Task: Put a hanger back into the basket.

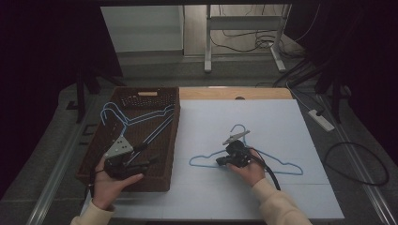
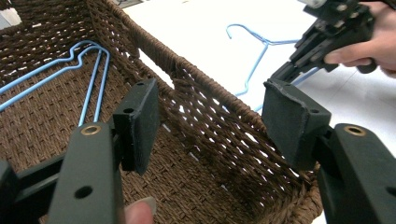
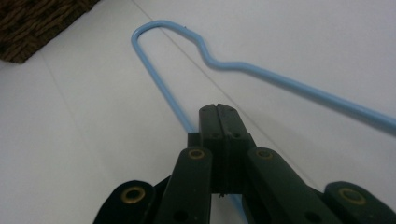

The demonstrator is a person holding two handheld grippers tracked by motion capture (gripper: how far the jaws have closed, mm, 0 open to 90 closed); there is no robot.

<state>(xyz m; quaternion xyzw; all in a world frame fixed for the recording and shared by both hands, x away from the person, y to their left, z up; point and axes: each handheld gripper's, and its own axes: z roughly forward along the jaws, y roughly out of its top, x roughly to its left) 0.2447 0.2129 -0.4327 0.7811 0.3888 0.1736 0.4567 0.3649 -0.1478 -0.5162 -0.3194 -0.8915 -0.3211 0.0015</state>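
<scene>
Right tongs [image 3: 218, 122]: nearest to us, jaws pressed together on the bottom wire of the blue wire hanger [image 1: 277, 162], gripping it toward the left shoulder end.
Left tongs [image 2: 210, 123]: spread wide with nothing between the pads, hanging over the near right corner of the wicker basket [image 1: 159, 180].
Hanger on the bench: lying flat on the pale blue bench [image 1: 281, 201], just right of the basket, hook pointing away from the person.
How it handles: looks like thin coated wire, so I'd judge it light, a bit springy and slick. It should lift easily but may swing or twist around a single pinch point.
Where to grip: the straight bottom bar works; closer to the neck under the hook would likely balance it better.
Basket: brown woven, sitting at the bench's left edge, open top.
Further in: 2 more blue hangers [image 2: 70, 70] already lie inside, leaning across the basket floor toward its far wall.
Watch for: the hook snagging the weave on the way in.
</scene>
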